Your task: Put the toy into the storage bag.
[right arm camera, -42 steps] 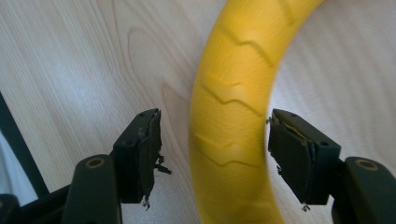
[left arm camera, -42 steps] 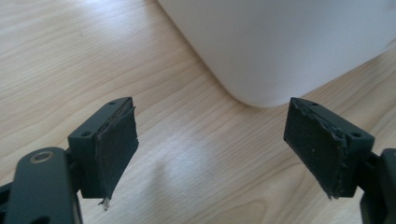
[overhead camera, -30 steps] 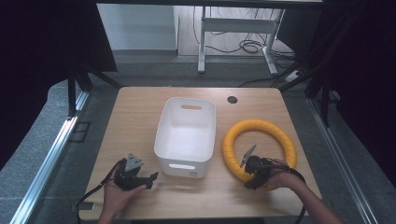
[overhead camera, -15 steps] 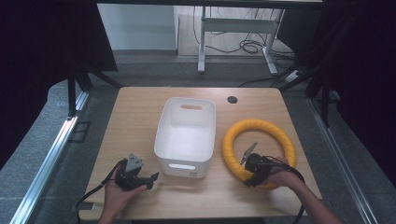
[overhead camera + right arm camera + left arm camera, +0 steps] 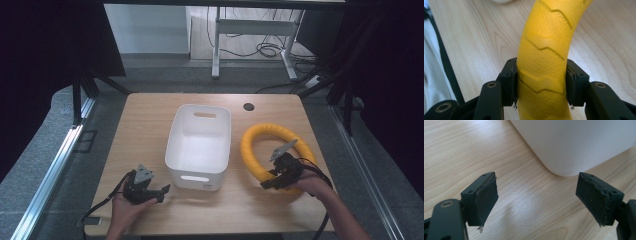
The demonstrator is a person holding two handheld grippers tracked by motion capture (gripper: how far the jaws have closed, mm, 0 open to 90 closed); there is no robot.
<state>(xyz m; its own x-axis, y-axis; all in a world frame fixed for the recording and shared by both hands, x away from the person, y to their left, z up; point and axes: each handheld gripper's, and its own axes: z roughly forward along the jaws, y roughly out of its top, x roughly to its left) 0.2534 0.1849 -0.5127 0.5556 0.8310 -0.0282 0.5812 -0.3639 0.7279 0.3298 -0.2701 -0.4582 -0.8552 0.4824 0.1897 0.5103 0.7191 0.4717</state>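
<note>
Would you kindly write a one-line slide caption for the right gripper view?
Right gripper clamped on a yellow ring lying on the wooden table.

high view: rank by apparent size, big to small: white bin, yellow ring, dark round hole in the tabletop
1. white bin, largest footprint.
2. yellow ring, its outline nearly as wide as the bin but shorter, partly covered by the right gripper.
3. dark round hole, by far the smallest.

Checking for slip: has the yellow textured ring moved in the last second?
No. The yellow textured ring lies equally close to the white plastic bin, right gripper clamped on it.
</note>
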